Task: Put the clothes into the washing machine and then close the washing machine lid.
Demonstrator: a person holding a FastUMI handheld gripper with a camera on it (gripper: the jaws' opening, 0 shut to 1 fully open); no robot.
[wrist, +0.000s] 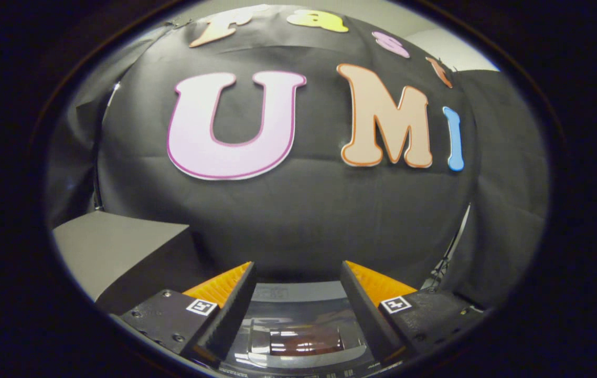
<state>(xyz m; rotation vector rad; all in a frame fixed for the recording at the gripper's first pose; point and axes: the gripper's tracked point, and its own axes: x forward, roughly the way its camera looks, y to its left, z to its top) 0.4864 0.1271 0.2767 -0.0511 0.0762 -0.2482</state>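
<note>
Below the fingers lies the washing machine [298,336], seen from above: a glossy dark top with a clear lid panel [304,341] that shows a reddish-brown patch, either clothes behind the glass or a reflection; I cannot tell which. The lid looks to be lying flat, so it seems closed, though the small slice visible leaves that uncertain. No clothes show outside the machine, and none hang from the gripper [298,273]. Its fingers stand well apart, released, with nothing between them but the machine top beneath.

Judging from this, the task is either near its end, with the load in and the lid down, or at its very start with the gripper not yet gone for the clothes; the picture does not settle which.

To the left, just beyond the left finger, sits a grey box [115,247] with a flat top, contents unseen. Beyond everything hangs the booth wall [298,220].
</note>
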